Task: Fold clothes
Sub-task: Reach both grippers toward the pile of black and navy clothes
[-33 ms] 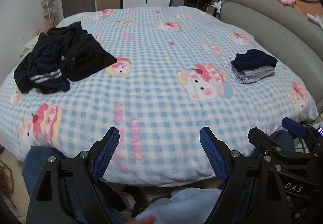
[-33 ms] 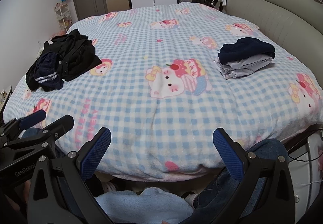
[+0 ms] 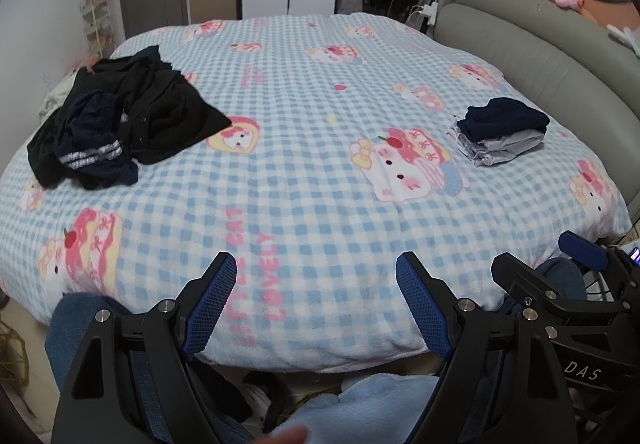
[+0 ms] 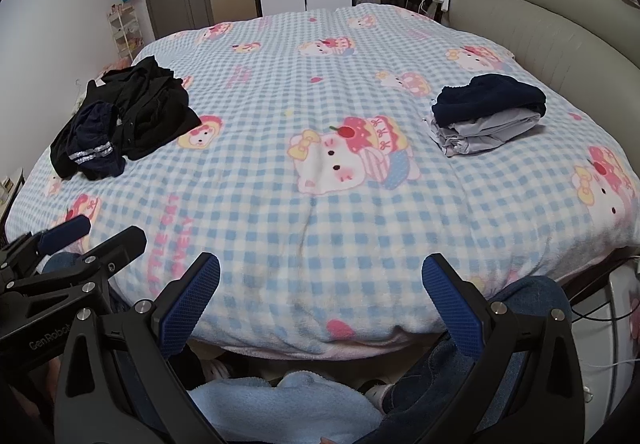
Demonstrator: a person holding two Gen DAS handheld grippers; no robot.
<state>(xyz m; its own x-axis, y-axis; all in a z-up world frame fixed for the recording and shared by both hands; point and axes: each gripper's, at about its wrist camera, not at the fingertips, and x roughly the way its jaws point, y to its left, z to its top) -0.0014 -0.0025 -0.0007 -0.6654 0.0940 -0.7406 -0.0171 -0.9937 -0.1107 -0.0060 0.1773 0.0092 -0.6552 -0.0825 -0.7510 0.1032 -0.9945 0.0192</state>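
Checked blanket: blue-and-white fleece [image 3: 320,171] covers my bed.
Unfolded clothes: dark heap [image 3: 120,123] at ten o'clock.
Folded stack: navy on grey [image 4: 488,115] at two o'clock.
Left claw [image 3: 316,308]: wide open, empty.
Right claw [image 4: 320,308]: wide open, empty.

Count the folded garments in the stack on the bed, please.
2 can be seen: a dark navy garment on top and a grey garment under it, stacked near the headboard side. More may be hidden inside the stack.
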